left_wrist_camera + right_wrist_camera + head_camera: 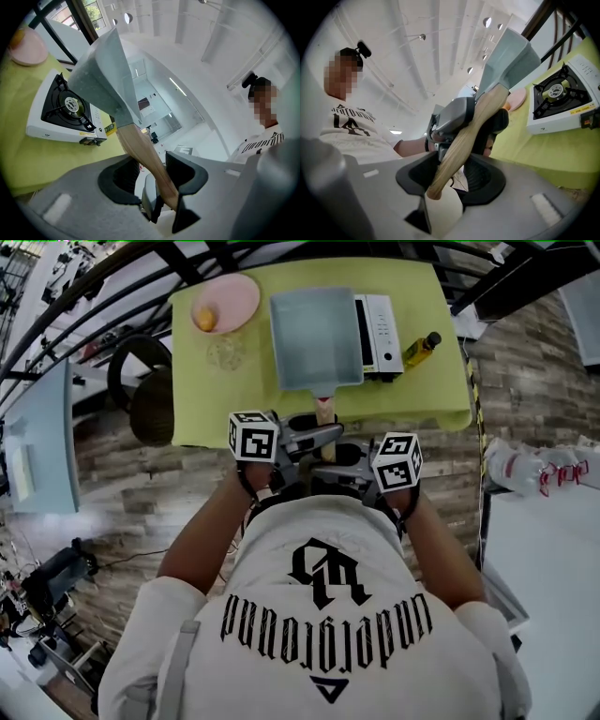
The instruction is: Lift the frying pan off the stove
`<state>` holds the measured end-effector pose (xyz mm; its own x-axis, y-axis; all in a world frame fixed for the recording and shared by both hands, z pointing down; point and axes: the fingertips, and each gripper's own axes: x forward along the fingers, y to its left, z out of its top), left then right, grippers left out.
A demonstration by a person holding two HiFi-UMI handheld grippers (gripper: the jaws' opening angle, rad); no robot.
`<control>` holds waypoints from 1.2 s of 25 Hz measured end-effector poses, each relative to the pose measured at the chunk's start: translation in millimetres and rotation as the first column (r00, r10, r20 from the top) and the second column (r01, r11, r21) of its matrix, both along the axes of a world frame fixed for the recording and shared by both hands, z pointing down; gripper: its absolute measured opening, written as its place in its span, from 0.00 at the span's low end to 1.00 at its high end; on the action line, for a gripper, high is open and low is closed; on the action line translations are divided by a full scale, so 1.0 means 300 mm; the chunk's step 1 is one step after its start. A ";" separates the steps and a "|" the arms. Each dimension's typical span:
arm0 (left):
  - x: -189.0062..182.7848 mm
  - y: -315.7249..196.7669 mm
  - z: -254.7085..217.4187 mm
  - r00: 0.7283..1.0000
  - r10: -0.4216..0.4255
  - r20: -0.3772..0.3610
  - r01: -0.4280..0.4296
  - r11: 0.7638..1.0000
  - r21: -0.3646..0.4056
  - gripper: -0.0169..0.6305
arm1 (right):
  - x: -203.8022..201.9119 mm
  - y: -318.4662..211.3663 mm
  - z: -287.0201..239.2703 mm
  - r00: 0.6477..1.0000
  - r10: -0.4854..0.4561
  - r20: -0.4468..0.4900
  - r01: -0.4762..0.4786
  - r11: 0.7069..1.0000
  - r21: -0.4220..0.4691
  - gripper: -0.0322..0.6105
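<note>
- Both forearms, left forearm (202, 540) and right forearm (441, 559), are bent in front of the chest, elbows out, converging at the table (234, 413) edge.
- left gripper (152, 176) points about level and reaches in from the left. Its jaws are clamped on the wooden handle (324, 414) of the frying pan (316, 338), on the part nearer the pan.
- right gripper (452, 176) points about level and comes in from the right. Its jaws are clamped on the butt end of the same handle, just behind the left gripper.
- The two grippers sit close together on the handle, their marker cubes facing up in the head view.
- The pan is a grey rectangle held in the air above the stove (380, 334), not touching it. The left gripper view shows the bare black burner (70, 104) below it.
- In the head view the pan covers the burner side, and only the white control strip shows.
- A pink plate (234, 298) with a yellow item (205, 318) sits at the table's far left, and a bottle (422, 350) lies just right of the stove.
- Writing: the white T-shirt (328, 615) has black gothic print reading "underground" with a logo above it.
- The yellow sticker (89, 134) on the stove front and the bottle label are too small to read.
</note>
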<state>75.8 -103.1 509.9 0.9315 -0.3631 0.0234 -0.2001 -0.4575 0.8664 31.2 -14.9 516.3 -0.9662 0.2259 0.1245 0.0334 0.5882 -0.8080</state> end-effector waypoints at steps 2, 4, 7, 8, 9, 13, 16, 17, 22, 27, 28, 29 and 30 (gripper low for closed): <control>-0.032 0.046 -0.011 1.000 -0.001 0.001 0.001 1.000 0.005 0.32 | -0.032 0.045 -0.011 1.000 0.001 0.002 -0.001 1.000 0.005 0.32; -0.064 0.092 -0.022 1.000 0.003 -0.004 -0.002 1.000 0.011 0.32 | -0.065 0.091 -0.020 1.000 0.006 -0.006 -0.006 1.000 0.016 0.32; -0.103 0.169 -0.044 1.000 0.015 -0.025 -0.015 1.000 0.018 0.32 | -0.106 0.164 -0.041 1.000 0.030 -0.005 -0.030 0.999 0.019 0.32; -0.114 0.197 -0.051 0.999 0.022 -0.028 -0.021 1.000 0.021 0.32 | -0.120 0.191 -0.047 0.999 0.039 -0.004 -0.039 0.999 0.021 0.32; -0.126 0.228 -0.056 0.999 0.029 -0.027 -0.029 0.999 0.024 0.32 | -0.134 0.221 -0.051 0.999 0.046 -0.006 -0.046 0.999 0.024 0.32; -0.158 0.368 -0.073 0.998 0.064 -0.016 -0.063 0.998 0.026 0.32 | -0.174 0.355 -0.065 0.997 0.077 -0.003 -0.077 0.997 0.028 0.32; -0.164 0.461 -0.080 0.996 0.086 -0.010 -0.086 0.996 0.027 0.32 | -0.187 0.444 -0.074 0.995 0.099 0.001 -0.099 0.995 0.030 0.32; -0.163 0.488 -0.080 0.996 0.092 -0.008 -0.092 0.995 0.028 0.32 | -0.188 0.470 -0.075 0.994 0.105 0.000 -0.105 0.994 0.030 0.32; -0.137 0.592 -0.098 0.994 0.107 -0.016 -0.106 0.994 0.023 0.33 | -0.167 0.573 -0.093 0.994 0.111 -0.007 -0.110 0.993 0.029 0.32; -0.085 0.632 -0.128 0.996 0.086 0.002 -0.085 0.995 0.055 0.32 | -0.106 0.616 -0.114 0.996 0.092 -0.003 -0.091 0.994 0.061 0.32; -0.068 0.639 -0.133 0.997 0.080 0.008 -0.080 0.995 0.060 0.33 | -0.089 0.623 -0.117 0.996 0.088 -0.004 -0.088 0.994 0.066 0.32; -0.049 0.647 -0.137 0.997 0.074 0.015 -0.075 0.995 0.066 0.33 | -0.069 0.631 -0.120 0.996 0.084 -0.005 -0.083 0.994 0.072 0.32; -0.029 0.654 -0.141 0.997 0.070 0.021 -0.072 0.995 0.072 0.33 | -0.048 0.639 -0.124 0.997 0.079 -0.005 -0.078 0.994 0.077 0.32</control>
<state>67.2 93.1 467.4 0.9546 -0.2975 0.0163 -0.1802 -0.5328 0.8269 16.8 176.8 479.2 -0.9794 0.1390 0.1464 -0.0215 0.6490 -0.7605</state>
